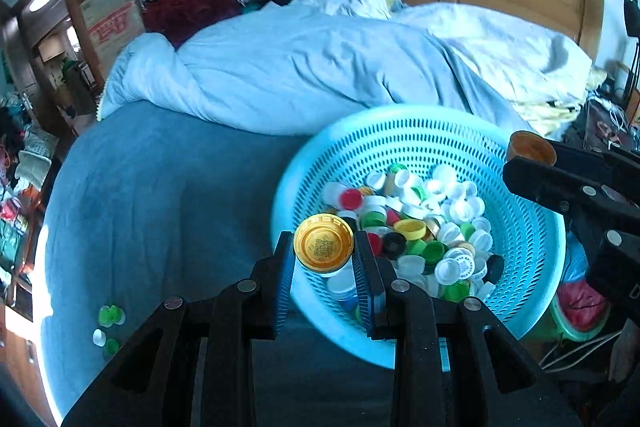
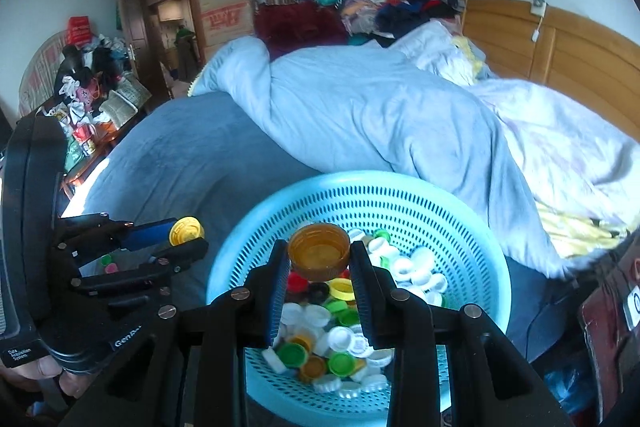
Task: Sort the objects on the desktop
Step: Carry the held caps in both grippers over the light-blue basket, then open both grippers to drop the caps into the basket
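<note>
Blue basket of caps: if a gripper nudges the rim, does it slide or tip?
The blue basket sits on soft bedding, so it would probably rock or tilt rather than slide cleanly. Its thin perforated wall looks light and a bit flexible. The loose bottle caps inside would likely shift toward the low side.

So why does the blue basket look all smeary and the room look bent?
Left wrist view: the basket rim smears from motion blur, while the yellow cap in the jaws stays sharp. Right wrist view: the fisheye lens curves the headboard and darkens the corners.
</note>
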Demonstrator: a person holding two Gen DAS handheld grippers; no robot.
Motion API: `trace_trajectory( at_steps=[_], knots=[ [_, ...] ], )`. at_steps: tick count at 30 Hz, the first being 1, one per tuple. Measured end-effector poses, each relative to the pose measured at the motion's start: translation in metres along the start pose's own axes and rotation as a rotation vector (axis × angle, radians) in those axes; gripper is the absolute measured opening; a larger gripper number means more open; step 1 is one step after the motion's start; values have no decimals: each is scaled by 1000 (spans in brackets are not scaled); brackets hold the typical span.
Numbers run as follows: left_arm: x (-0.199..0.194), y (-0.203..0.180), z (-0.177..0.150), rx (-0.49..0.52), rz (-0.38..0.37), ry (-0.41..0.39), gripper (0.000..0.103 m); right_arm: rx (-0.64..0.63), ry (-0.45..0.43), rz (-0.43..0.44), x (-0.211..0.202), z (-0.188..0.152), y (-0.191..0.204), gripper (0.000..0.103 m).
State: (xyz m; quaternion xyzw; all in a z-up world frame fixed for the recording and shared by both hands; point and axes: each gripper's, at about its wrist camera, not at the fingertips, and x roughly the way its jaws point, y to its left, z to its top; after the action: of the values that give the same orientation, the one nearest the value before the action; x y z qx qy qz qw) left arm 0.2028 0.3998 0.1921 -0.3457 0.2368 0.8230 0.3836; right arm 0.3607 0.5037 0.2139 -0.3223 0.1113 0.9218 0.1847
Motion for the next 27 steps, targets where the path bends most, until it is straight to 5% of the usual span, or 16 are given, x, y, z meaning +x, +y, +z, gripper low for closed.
trace_trajectory(
  at_steps=[23,25,27],
  knots=[
    [14,-21,6,22,24,44,25,27,13,8,6,-8,-20,35],
    [13,-21,5,19,27,34,25,27,8,0,5,-8,-20,43],
    [14,-19,5,9,20,40,27,24,0,-5,5,-7,-21,65]
  ],
)
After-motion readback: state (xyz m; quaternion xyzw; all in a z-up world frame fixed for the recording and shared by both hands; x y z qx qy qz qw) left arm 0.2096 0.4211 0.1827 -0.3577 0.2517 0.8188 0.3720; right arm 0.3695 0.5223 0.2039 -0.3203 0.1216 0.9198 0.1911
